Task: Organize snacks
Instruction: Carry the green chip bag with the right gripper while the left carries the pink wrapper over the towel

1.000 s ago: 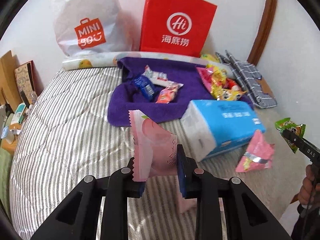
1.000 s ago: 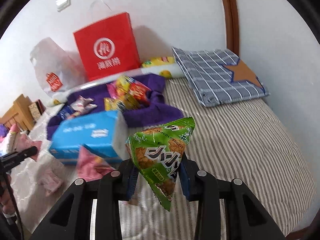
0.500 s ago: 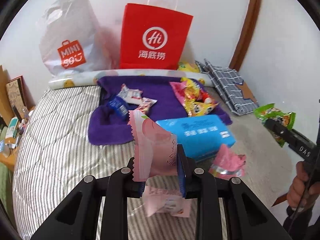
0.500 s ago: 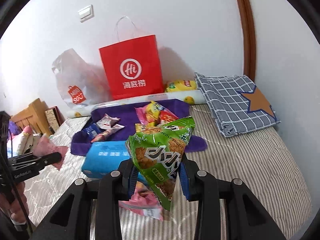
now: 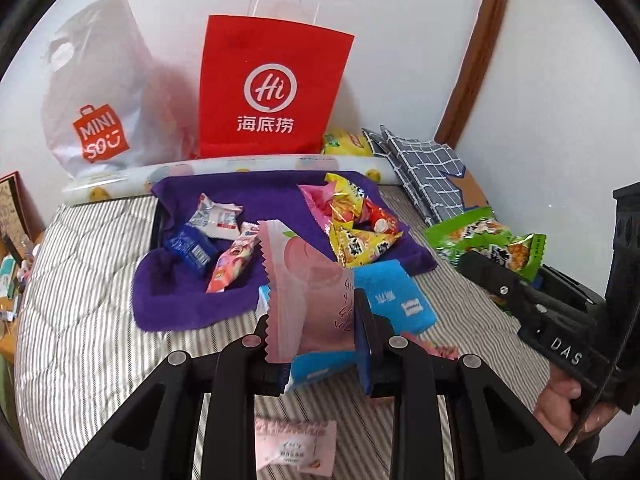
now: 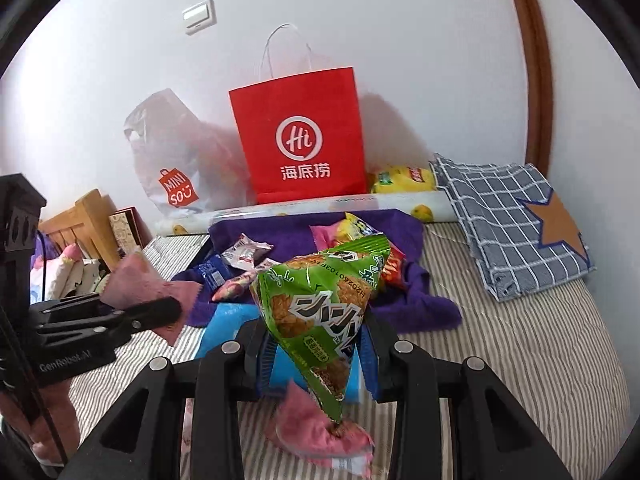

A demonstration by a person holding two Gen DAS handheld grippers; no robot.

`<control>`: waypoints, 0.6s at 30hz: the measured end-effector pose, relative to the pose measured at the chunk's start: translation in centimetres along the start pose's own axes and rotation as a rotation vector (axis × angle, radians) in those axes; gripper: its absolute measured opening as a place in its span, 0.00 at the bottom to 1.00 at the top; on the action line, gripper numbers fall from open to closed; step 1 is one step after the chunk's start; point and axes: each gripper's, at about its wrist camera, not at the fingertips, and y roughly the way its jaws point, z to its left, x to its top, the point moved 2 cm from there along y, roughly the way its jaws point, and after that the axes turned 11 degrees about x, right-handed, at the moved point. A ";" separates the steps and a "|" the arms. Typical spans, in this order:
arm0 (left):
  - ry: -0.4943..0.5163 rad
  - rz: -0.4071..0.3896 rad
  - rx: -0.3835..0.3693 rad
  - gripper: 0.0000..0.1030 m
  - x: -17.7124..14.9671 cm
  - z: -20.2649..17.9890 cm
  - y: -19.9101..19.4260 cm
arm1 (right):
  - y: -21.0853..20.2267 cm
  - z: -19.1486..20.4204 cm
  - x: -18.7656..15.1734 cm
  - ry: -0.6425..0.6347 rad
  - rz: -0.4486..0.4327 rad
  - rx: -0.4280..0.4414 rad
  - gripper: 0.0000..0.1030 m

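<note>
Left gripper [image 5: 316,332] clenched on a pink peach-print packet [image 5: 308,292], right gripper [image 6: 314,344] clenched on a green triangular snack bag [image 6: 320,308], both held above the striped bed [image 5: 88,320] near the purple towel [image 5: 192,304] of assorted snacks.

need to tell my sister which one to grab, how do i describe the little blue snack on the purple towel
Find the red paper bag against the wall; the purple towel is spread just in front of it. On the towel's left part lies the dark blue packet, the only blue wrapper there, between a white packet and a pink candy wrapper.
</note>
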 end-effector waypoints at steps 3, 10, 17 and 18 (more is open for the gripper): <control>-0.007 0.006 -0.009 0.25 0.9 0.2 0.8 | 1.0 -0.1 0.9 -0.004 0.001 0.007 0.33; -0.033 0.013 -0.007 0.25 3.4 1.6 2.9 | 3.9 -1.3 3.2 0.009 0.012 0.000 0.33; -0.055 0.026 0.004 0.25 6.2 3.3 5.2 | 7.0 -2.3 5.9 0.011 0.020 0.006 0.33; -0.056 0.025 0.009 0.25 6.6 3.4 5.5 | 7.5 -2.5 6.2 0.012 0.021 0.008 0.33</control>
